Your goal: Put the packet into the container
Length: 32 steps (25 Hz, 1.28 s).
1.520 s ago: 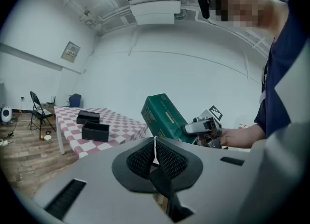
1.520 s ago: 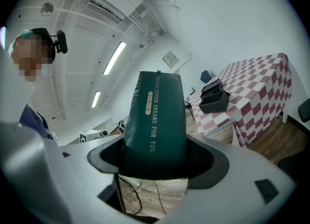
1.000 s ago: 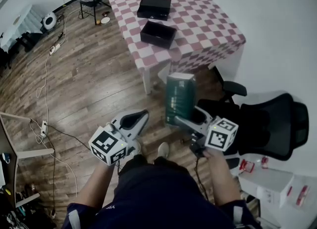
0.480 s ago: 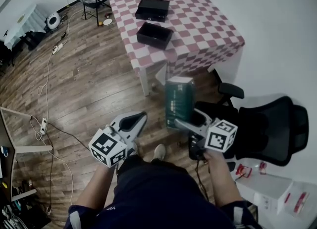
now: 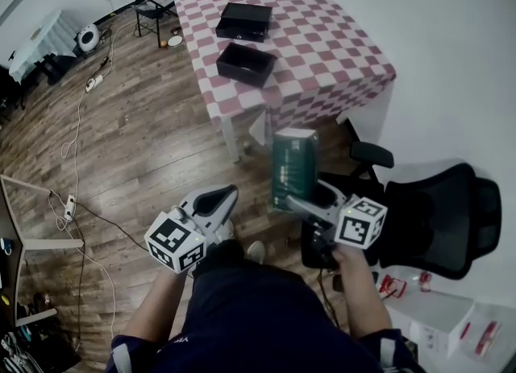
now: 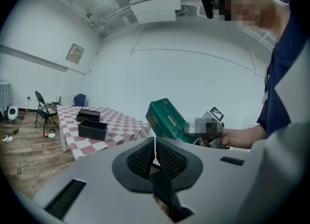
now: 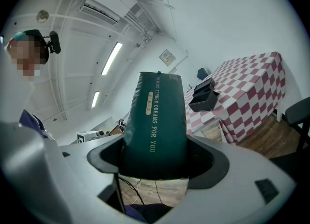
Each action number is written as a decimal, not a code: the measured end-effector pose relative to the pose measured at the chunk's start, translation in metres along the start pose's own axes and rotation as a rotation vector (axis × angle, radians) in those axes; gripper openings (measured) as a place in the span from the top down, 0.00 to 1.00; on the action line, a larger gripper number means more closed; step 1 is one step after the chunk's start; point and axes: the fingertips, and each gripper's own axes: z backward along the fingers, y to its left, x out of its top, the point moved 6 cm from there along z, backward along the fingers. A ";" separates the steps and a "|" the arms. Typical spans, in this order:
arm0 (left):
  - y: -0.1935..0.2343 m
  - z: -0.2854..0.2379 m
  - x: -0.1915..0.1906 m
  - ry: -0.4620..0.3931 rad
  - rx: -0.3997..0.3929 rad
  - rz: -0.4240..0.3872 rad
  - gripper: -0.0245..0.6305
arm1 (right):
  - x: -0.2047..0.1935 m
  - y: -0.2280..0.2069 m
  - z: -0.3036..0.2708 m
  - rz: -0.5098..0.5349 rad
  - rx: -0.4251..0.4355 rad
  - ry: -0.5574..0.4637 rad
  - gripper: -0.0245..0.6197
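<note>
Right gripper (image 5: pixel 300 199) clamps the green packet (image 5: pixel 293 167), well short of the worktop (image 5: pixel 322 49); left gripper (image 5: pixel 216 199) closed, empty.

Open wood floor (image 5: pixel 145 146) up to table (image 5: pixel 322 41); container (image 5: pixel 246 64) open-topped; office chair (image 5: pixel 435 210) close on rt.

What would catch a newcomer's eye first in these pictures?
A tall dark green packet stands up from the right gripper, whose jaws clamp its lower end. Ahead is a table with a pink-and-white checked cloth, bearing an open black container and a flatter black box behind it.
</note>
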 end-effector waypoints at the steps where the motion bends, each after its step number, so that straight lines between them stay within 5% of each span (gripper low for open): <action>1: 0.002 -0.003 0.001 0.000 0.000 0.001 0.92 | 0.003 -0.002 -0.001 -0.001 0.005 -0.001 0.35; 15: 0.066 -0.054 0.012 -0.015 0.007 0.020 0.92 | 0.045 -0.064 -0.043 -0.006 -0.005 0.017 0.35; 32: 0.268 -0.117 0.065 0.027 -0.045 0.062 0.92 | 0.151 -0.127 -0.214 -0.043 -0.078 0.049 0.35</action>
